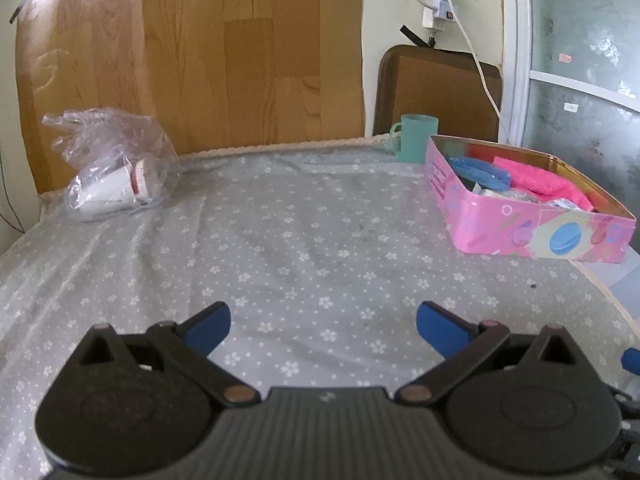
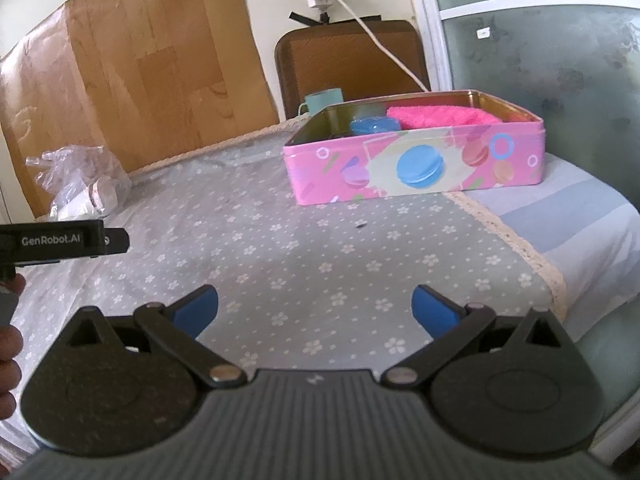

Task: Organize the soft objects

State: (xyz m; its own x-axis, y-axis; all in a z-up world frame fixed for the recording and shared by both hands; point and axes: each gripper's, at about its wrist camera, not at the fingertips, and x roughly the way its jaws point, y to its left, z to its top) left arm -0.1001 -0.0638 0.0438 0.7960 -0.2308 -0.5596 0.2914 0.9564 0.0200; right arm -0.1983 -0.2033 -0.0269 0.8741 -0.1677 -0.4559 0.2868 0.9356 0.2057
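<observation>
both grippers hover low over the flowered cloth (image 1: 304, 240), nothing in either; left gripper (image 1: 323, 322) spread wide, right gripper (image 2: 315, 307) likewise, jaws well apart, probably a resting pose between picks; pink tin (image 2: 416, 168) sits at the far right of the cloth, lid off, likely the collecting box; inside it a pink fluffy cloth (image 1: 540, 184) along the far side and a blue round thing (image 1: 480, 171) beside it; clear plastic bag (image 1: 112, 164) far left, well apart from the tin, holds white items, not identifiable; teal cup (image 1: 418, 138) just behind the tin.
</observation>
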